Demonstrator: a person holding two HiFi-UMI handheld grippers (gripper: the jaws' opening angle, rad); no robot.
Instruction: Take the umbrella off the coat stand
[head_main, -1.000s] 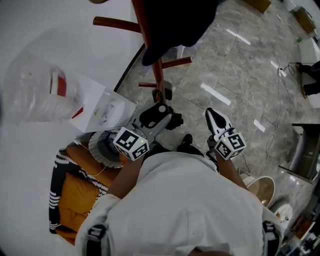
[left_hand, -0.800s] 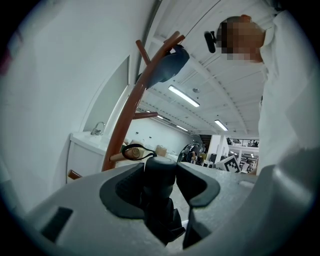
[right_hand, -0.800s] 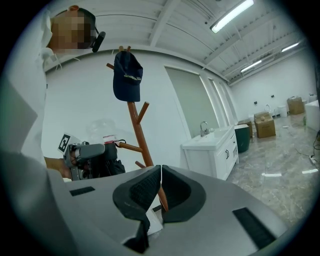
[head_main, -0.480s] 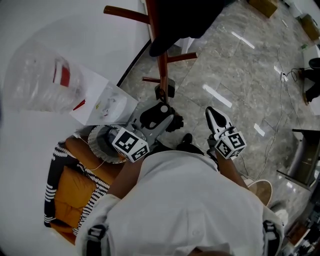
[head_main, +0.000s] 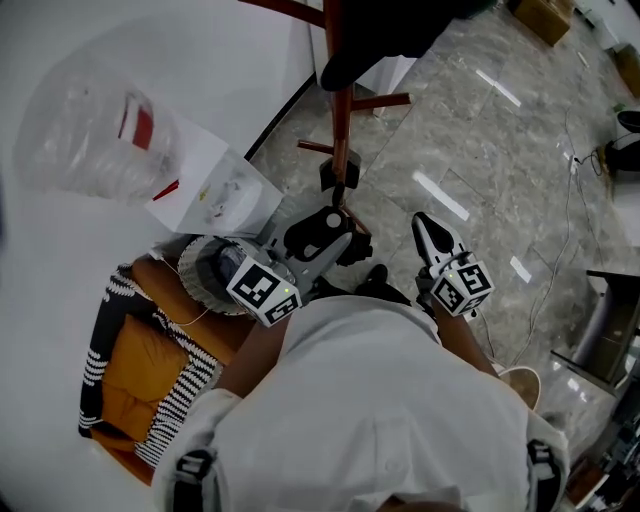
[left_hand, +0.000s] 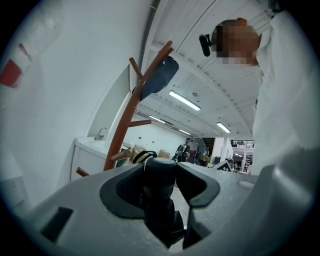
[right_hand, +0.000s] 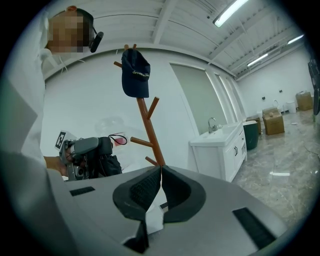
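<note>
Grey plastic forms the left gripper (left_hand: 160, 169), whose jaws stand wide and clamp a black folded umbrella (left_hand: 160, 202) low in the middle of its own view; the right gripper (right_hand: 160, 172) has its pads pressed together with nothing between them. Only the right gripper view shows the umbrella from the side, at mid left, clear of the reddish-brown coat stand (right_hand: 150, 127) that rises at centre; the same view shows the navy cap (right_hand: 135, 72) on the stand's top, its pale lettering too small to read. A white sink cabinet (right_hand: 220, 147) stands at right. From the head view alone come the clear plastic bag (head_main: 95, 140) with a red mark at upper left and the grey marble floor (head_main: 480, 150) at right.
</note>
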